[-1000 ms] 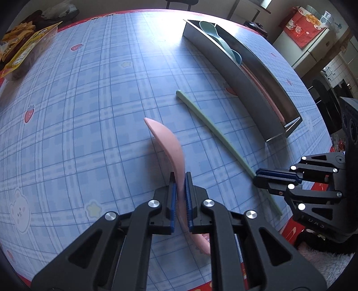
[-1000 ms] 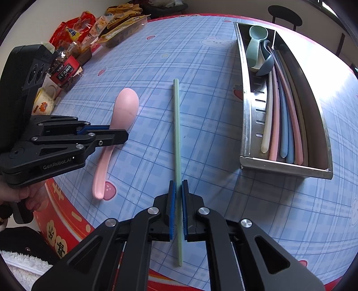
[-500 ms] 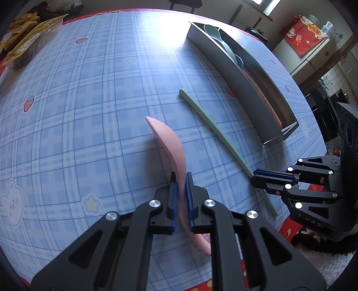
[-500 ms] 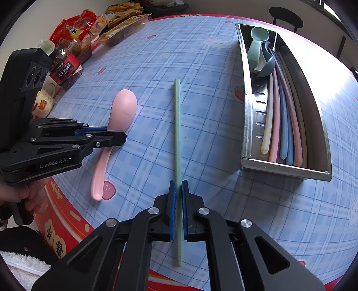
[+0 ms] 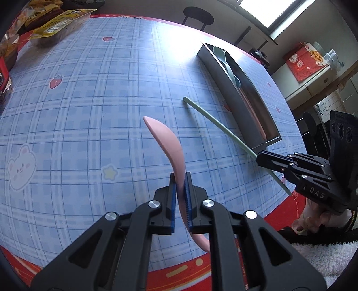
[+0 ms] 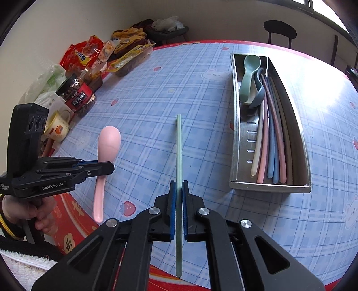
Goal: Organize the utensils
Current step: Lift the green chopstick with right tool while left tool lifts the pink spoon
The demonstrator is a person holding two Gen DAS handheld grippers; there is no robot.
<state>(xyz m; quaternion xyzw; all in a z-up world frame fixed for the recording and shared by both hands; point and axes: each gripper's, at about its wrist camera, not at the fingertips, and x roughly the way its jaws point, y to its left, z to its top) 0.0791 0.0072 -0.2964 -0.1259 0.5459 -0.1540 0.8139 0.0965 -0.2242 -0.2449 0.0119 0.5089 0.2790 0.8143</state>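
We see a round surface (image 6: 179, 94) covered by a blue plaid cloth with a red border, printed with bears, strawberries and stars. Snack packets (image 6: 125, 51), a jar (image 6: 77, 96) and a mug (image 6: 58, 126) crowd its far left edge against a plain cream wall (image 6: 67, 26). A dark round stool (image 6: 279, 29) stands beyond the surface. Bright daylight from a window (image 5: 275, 13) glares on the cloth. To the right, a counter (image 5: 317, 73) carries a red box (image 5: 306, 60).
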